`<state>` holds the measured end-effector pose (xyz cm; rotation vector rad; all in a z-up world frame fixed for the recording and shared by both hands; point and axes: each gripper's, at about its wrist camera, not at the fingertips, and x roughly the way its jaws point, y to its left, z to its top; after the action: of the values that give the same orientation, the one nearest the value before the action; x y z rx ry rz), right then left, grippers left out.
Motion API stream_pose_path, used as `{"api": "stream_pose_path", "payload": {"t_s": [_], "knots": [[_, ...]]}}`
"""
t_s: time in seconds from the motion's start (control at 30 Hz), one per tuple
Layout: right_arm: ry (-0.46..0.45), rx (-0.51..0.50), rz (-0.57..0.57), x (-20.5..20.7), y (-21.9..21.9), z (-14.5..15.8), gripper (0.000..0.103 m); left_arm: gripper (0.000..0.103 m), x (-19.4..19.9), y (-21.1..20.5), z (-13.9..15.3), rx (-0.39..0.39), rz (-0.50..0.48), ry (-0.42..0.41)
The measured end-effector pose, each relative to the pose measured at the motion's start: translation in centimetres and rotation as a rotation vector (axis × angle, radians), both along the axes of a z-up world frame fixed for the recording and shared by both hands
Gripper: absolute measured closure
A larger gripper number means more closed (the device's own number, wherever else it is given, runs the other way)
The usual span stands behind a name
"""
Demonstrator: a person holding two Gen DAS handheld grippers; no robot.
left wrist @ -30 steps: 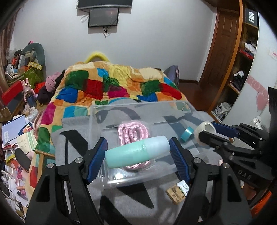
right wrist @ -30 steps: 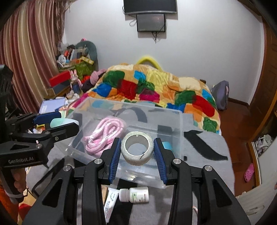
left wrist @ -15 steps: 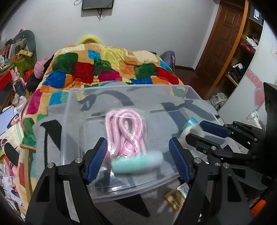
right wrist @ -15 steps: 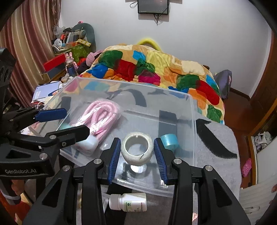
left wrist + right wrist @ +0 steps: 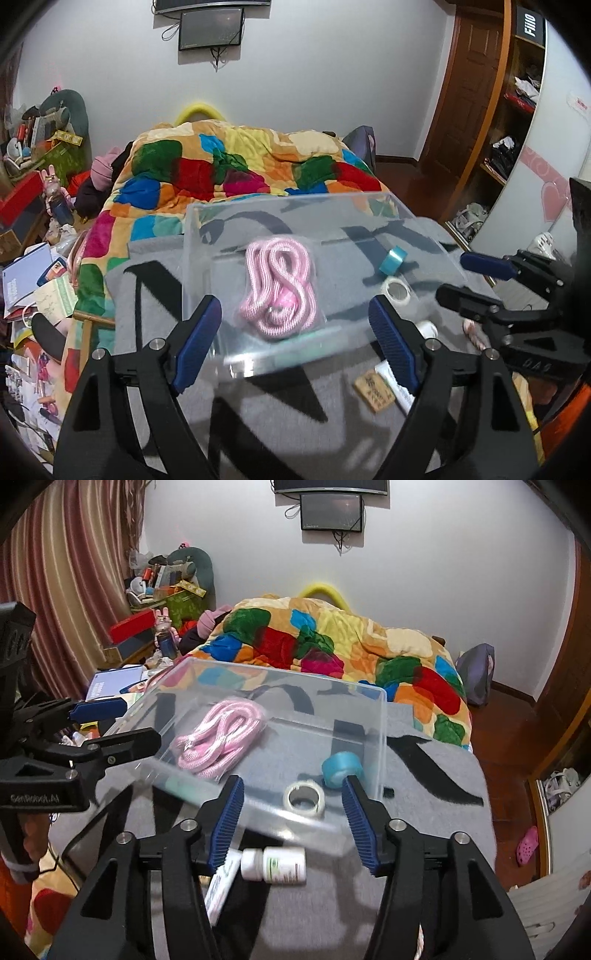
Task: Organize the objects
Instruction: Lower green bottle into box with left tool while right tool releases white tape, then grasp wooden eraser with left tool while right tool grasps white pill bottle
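A clear plastic bin sits on a grey blanket. Inside lie a bagged pink rope, a blue tape roll, a white tape roll and a mint green bottle, blurred against the near wall. My left gripper is open and empty at the bin's near edge. My right gripper is open and empty, just before the bin's near wall. Each gripper shows in the other's view.
A white pill bottle, a white tube and a tan card lie on the blanket in front of the bin. A colourful quilt covers the bed behind. Clutter lines the left side; a shelf and door stand right.
Both grippers have opened. The mint bottle dropped from the left gripper and the white tape roll from the right into the bin. Both grippers have pulled back and up.
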<state>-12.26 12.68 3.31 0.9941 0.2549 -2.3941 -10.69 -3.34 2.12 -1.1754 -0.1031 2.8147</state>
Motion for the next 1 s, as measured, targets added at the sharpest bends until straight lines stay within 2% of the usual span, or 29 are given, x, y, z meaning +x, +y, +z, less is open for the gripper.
{"api": "stream_pose_path", "payload": {"t_s": [0.17,0.5,0.57,0.7,0.8,0.9,1.0], "knots": [[0.002,0.014,0.006,1.8,1.0,-0.7,0.048,0.019,2.2,0.3,-1.2,-0.014,-0.013,-0.023],[-0.161,0.013,0.015,1.3,0.7,-6.0,0.048,0.019,3.5,2.1,-6.7,-0.038,-0.079,-0.162],[-0.169,0.009,0.015,1.3,0.5,-6.4,0.048,0.019,3.5,2.8,-7.4,-0.025,-0.105,-0.181],[-0.188,0.003,0.008,0.7,0.1,-7.2,0.049,0.019,3.1,4.6,-8.1,-0.045,-0.147,-0.183],[-0.197,-0.003,0.001,0.5,0.1,-7.5,0.055,0.019,2.3,5.7,-8.7,-0.073,-0.162,-0.189],[-0.175,-0.001,-0.013,0.8,0.7,-7.3,0.055,0.02,1.5,6.3,-8.7,-0.089,-0.168,-0.179],[-0.155,0.003,-0.023,1.1,1.5,-6.9,0.055,0.029,0.8,6.8,-8.7,-0.094,-0.173,-0.168]]}}
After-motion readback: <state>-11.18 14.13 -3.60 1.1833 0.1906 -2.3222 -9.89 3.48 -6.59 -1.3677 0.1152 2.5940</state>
